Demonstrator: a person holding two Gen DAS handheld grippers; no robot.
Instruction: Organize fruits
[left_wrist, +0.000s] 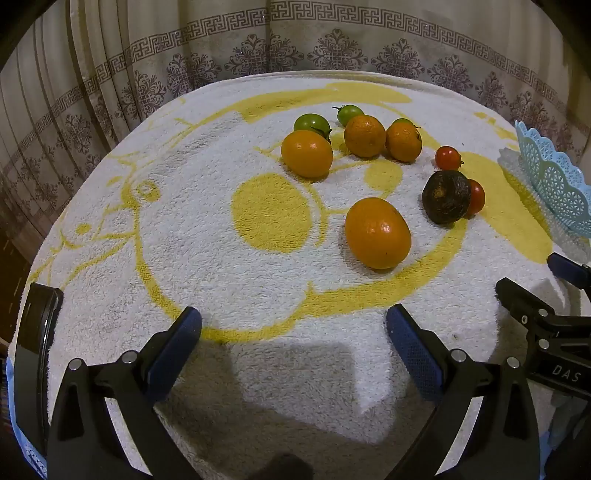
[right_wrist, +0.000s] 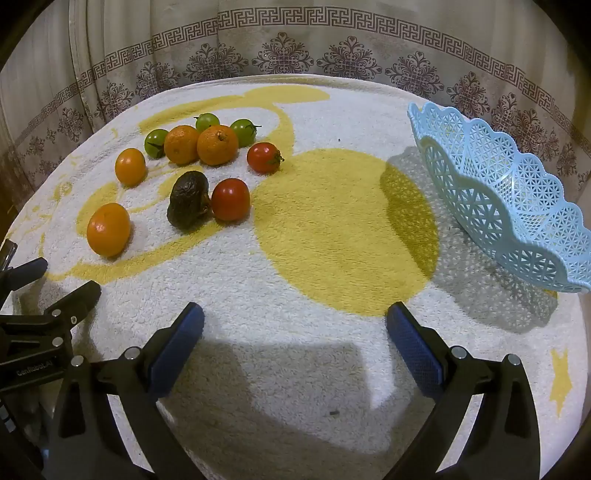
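Looking across the towel from left to right, I am seeing the left gripper hanging over the near edge with its jaws spread wide and nothing between them. Beyond it the fruit is lying loose: a near orange, a second orange farther back, then a tight cluster of two rough-skinned oranges with three green tomatoes tucked around and behind them. Just right of that, a dark shrivelled fruit is sitting against a red tomato, with another red tomato a little farther back. The right gripper is also hovering low at the near edge, jaws spread and empty. Well apart on the right, the blue basket is sitting tilted, and from what I am seeing of its inside, it is holding no fruit. I am judging the job as not yet begun: every piece is waiting on the towel, and all of it is left to carry across to the basket.
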